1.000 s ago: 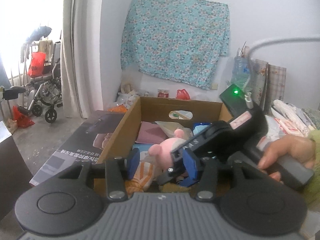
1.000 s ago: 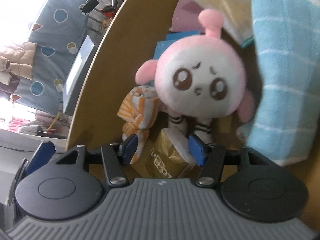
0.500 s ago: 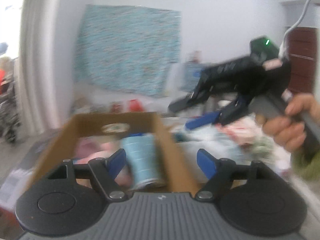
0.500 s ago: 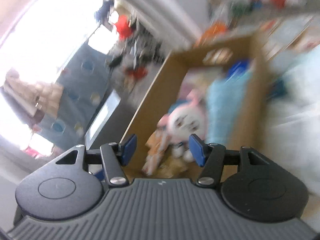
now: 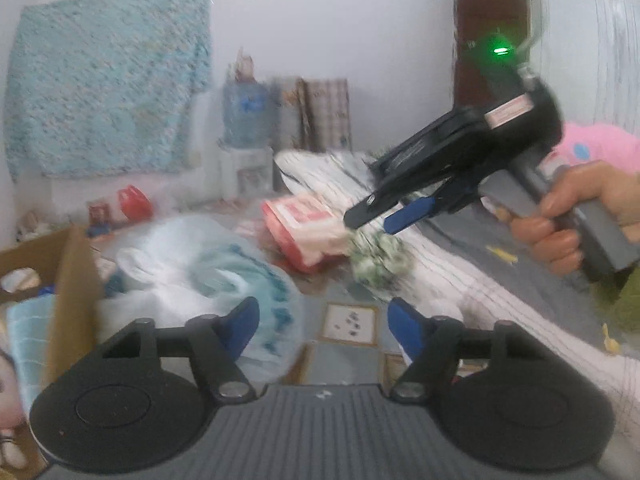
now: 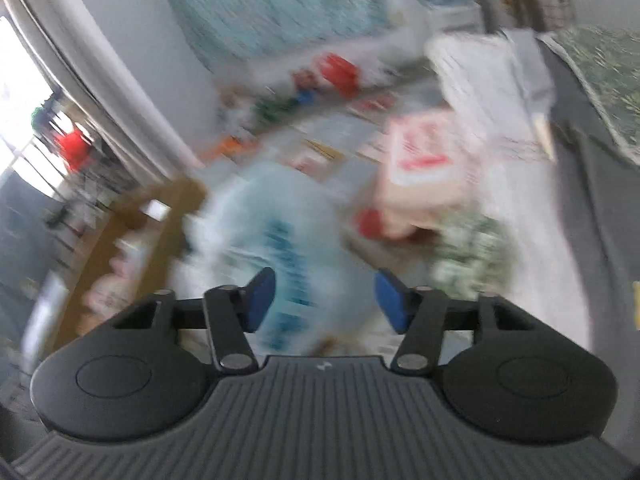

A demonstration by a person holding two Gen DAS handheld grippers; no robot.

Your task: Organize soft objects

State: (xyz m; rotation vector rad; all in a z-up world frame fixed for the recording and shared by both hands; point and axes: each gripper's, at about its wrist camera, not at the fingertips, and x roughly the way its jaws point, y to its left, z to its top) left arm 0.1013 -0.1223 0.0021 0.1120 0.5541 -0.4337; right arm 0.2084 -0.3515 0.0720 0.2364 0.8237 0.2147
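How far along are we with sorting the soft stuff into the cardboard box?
Partly done: the brown cardboard box already holds a light blue checked towel. Nothing is in hand; the left gripper and right gripper both have open, empty jaws. Left outside: a white-and-blue crumpled cloth, a pink-and-white soft pack and a green-and-white bundle.

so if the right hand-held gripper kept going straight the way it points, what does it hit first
Most likely the pale blue-and-white plastic bag: it fills the gap ahead of the open right hand-held gripper, beside the cardboard box. The picture is blurred, so depth is uncertain.
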